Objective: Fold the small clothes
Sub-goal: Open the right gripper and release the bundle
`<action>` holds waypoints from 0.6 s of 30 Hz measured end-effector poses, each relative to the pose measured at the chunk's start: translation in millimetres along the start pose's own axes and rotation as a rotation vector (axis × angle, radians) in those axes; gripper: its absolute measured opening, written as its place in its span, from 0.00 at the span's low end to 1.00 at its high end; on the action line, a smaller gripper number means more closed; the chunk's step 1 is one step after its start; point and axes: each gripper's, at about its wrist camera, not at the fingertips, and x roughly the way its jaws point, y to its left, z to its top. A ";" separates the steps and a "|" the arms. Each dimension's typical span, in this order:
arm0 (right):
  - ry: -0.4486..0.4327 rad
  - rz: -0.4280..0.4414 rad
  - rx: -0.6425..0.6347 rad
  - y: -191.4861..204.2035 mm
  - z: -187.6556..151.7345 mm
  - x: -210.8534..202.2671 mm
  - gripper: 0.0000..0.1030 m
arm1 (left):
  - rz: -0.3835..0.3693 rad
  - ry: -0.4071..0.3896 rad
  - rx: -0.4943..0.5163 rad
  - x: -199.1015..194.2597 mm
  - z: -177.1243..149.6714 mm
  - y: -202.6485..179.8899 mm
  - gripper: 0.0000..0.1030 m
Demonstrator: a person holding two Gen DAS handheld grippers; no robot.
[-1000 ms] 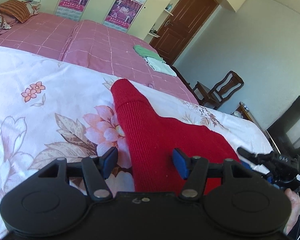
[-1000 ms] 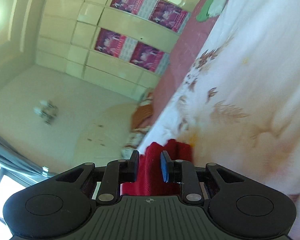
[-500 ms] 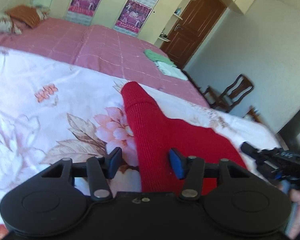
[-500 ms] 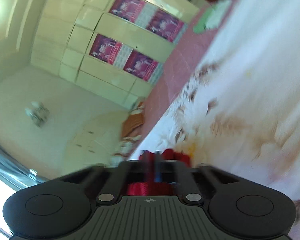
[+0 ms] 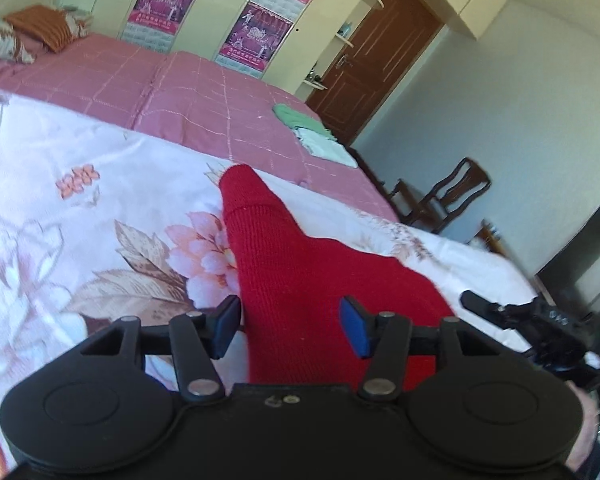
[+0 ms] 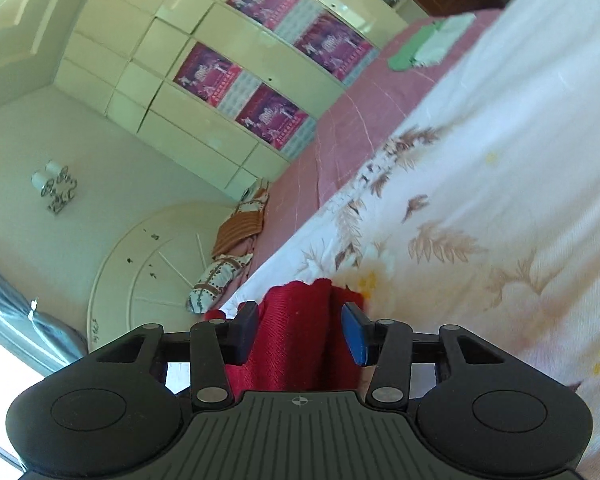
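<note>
A small red knit garment point(image 5: 300, 264) lies on the floral bedsheet point(image 5: 80, 220), one sleeve pointing away. My left gripper point(image 5: 290, 326) is open just above its near part, one pad on each side of the cloth. My right gripper point(image 6: 300, 332) is open, with a bunched edge of the red garment point(image 6: 300, 320) between its jaws, which stand wide apart. The right gripper also shows at the right edge of the left wrist view point(image 5: 532, 320), by the garment's right side.
A pink checked bedspread point(image 5: 180, 100) lies beyond the floral sheet, with folded green and white clothes point(image 5: 312, 132) near its far corner and pillows point(image 5: 24, 36) at the head. Wooden chairs point(image 5: 440, 200) and a dark screen point(image 5: 580, 256) stand to the right.
My right gripper was shut on the red garment's edge and has opened. My left gripper stayed open, its view shifting slightly over the garment.
</note>
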 end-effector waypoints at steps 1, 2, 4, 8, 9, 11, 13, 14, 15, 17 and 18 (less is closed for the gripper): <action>0.022 0.035 0.052 -5.9 2.4 -1.4 0.45 | -0.001 0.006 -0.005 0.8 -1.5 0.3 0.52; 0.038 0.082 0.102 -11.4 2.2 -0.6 0.45 | 0.004 0.014 0.001 1.9 -3.1 0.0 0.52; 0.034 0.170 0.187 -20.4 3.3 -6.5 0.45 | 0.006 0.023 0.006 4.1 -6.5 0.3 0.52; 0.031 0.273 0.370 -42.8 6.6 0.6 0.45 | -0.005 0.018 -0.025 4.7 -9.5 5.2 0.52; 0.017 0.283 0.388 -46.2 7.0 0.6 0.45 | -0.005 0.018 -0.027 4.6 -9.3 5.4 0.52; 0.003 0.268 0.361 -44.6 10.6 -2.0 0.06 | -0.001 0.020 -0.017 4.3 -7.8 3.8 0.52; 0.012 0.231 0.277 -33.7 10.8 -6.0 0.06 | 0.002 0.023 -0.005 6.0 -5.3 2.2 0.52; 0.022 0.234 0.248 -29.3 10.1 -6.6 0.06 | 0.005 0.023 -0.003 6.9 -4.2 1.7 0.52; 0.027 0.221 0.209 -22.6 9.8 -5.2 0.06 | 0.006 0.023 -0.001 7.8 -2.8 1.0 0.52; 0.004 0.148 0.068 -1.3 7.9 -5.2 0.05 | 0.025 0.010 0.024 8.5 0.6 -3.1 0.52; -0.054 0.029 -0.066 18.9 5.9 -8.2 0.05 | 0.038 -0.002 0.043 7.7 2.3 -5.9 0.52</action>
